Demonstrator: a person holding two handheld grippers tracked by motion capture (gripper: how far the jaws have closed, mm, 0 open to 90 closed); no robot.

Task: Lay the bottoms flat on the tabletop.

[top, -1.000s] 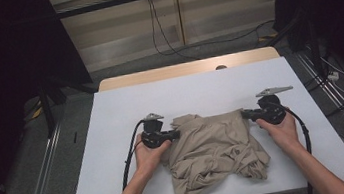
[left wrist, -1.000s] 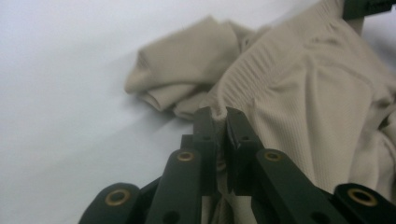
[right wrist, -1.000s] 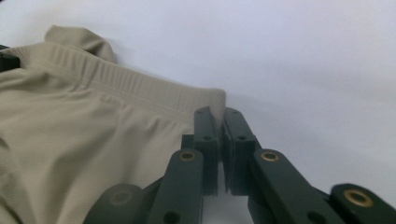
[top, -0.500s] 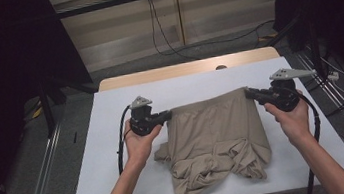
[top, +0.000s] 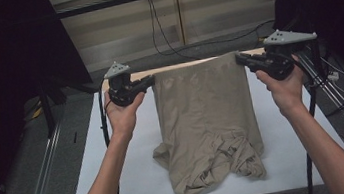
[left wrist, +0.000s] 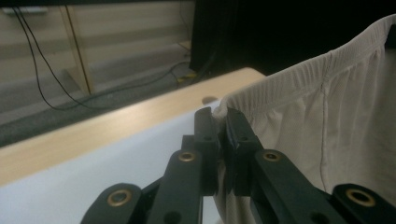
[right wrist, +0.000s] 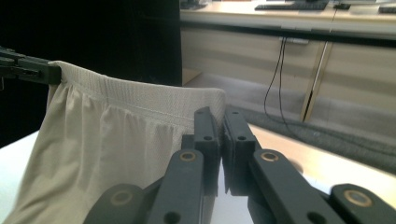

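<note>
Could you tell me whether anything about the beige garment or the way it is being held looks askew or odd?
Nothing stands out. The left gripper and right gripper are each shut on an end of the beige garment's elastic waistband, stretched roughly level between them. Its lower part lies bunched and wrinkled on the white table, as expected while partly lifted.

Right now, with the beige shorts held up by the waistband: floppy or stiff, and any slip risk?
Likely very floppy: the beige shorts hang limp between the left tool and the right tool, their legs still bunched on the table. Probably light, since the waistband sags little. Slip seems possible: each tool pinches only a corner of the elastic.
</note>
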